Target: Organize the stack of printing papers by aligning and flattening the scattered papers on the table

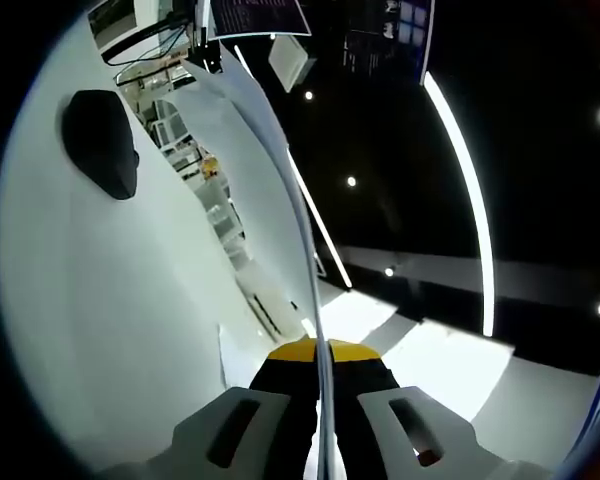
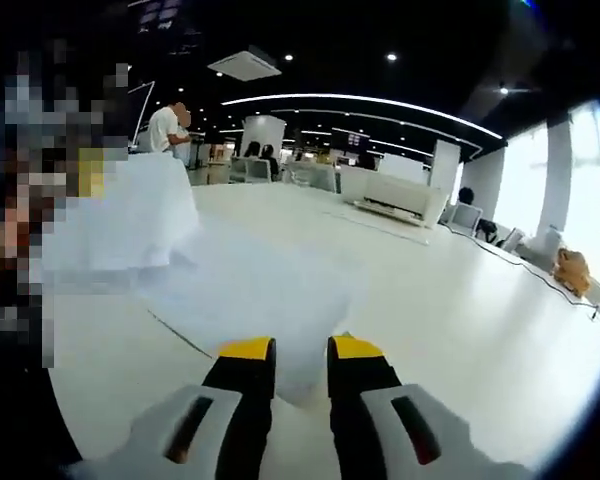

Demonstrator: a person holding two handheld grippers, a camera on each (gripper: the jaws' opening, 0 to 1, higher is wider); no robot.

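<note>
In the left gripper view, a white paper sheet [image 1: 280,170] rises edge-on from between my left gripper's [image 1: 323,352] yellow-tipped jaws, which are shut on it. The white table [image 1: 90,320] sits tilted on the left side of the view. In the right gripper view, a white sheet [image 2: 250,285] tapers to a corner between the jaws of my right gripper [image 2: 300,350]. Those jaws stand almost together and pinch that corner. More white paper [image 2: 130,220] hangs raised at the left, above the table [image 2: 430,300].
A black rounded object [image 1: 102,140] lies on the table in the left gripper view. In the right gripper view a person [image 2: 165,125] stands far off in a large hall with white furniture [image 2: 395,195]; a brown object [image 2: 570,268] lies at the far right.
</note>
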